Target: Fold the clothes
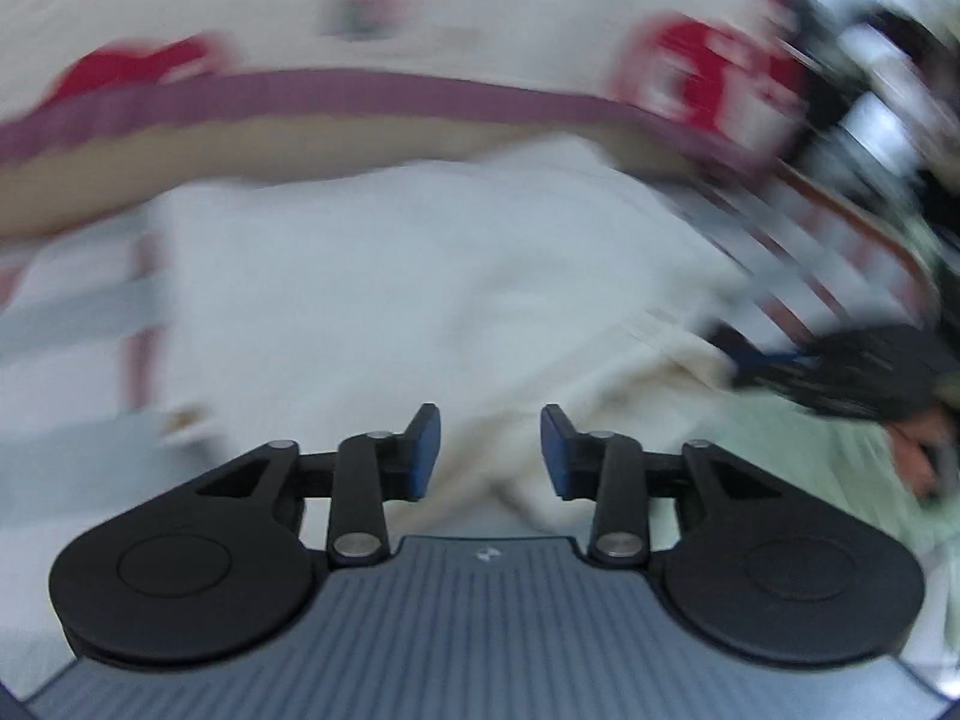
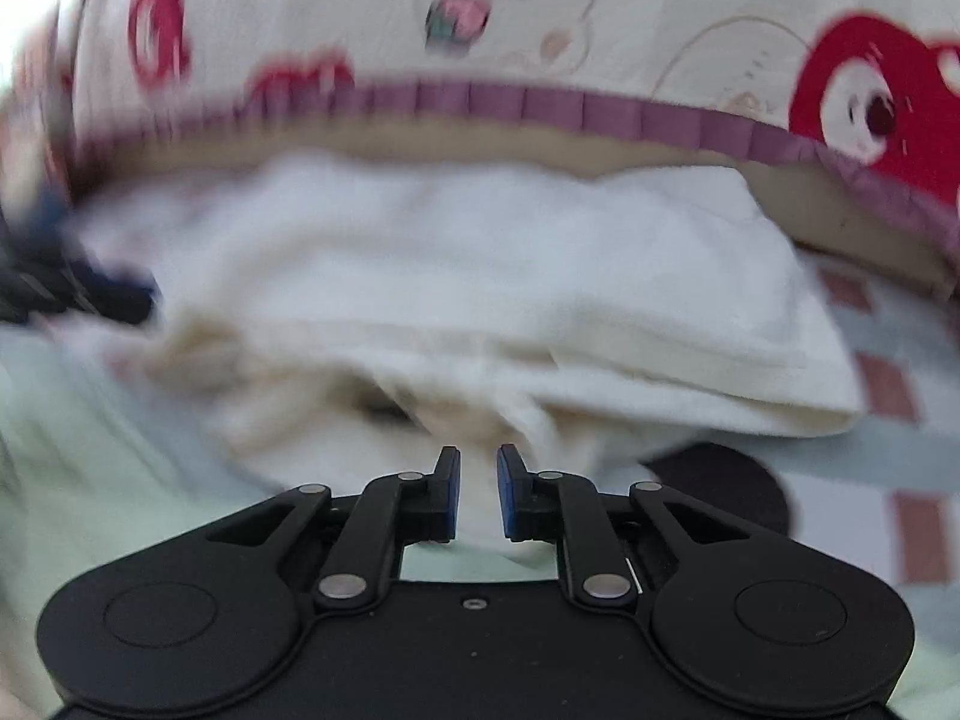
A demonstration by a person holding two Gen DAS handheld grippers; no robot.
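Note:
A cream-white garment point(image 1: 420, 276) lies folded in thick layers on the bed, and it also fills the middle of the right wrist view point(image 2: 480, 276). My left gripper point(image 1: 491, 426) hovers over its near edge, jaws open with nothing between the blue pads. My right gripper point(image 2: 478, 468) is over the garment's bunched near edge, jaws a narrow gap apart; cloth shows behind the gap and the pads do not press on it. The other gripper shows as a dark blur at the right of the left wrist view point(image 1: 870, 372) and at the left of the right wrist view point(image 2: 60, 288).
Behind the garment lies a cream quilt point(image 2: 600, 12) with red cartoon prints and a purple pleated trim point(image 1: 360, 96). A checked sheet point(image 2: 888, 390) covers the bed. Pale green cloth point(image 2: 90, 450) lies near me. A dark round shape point(image 2: 732, 480) sits by the right gripper.

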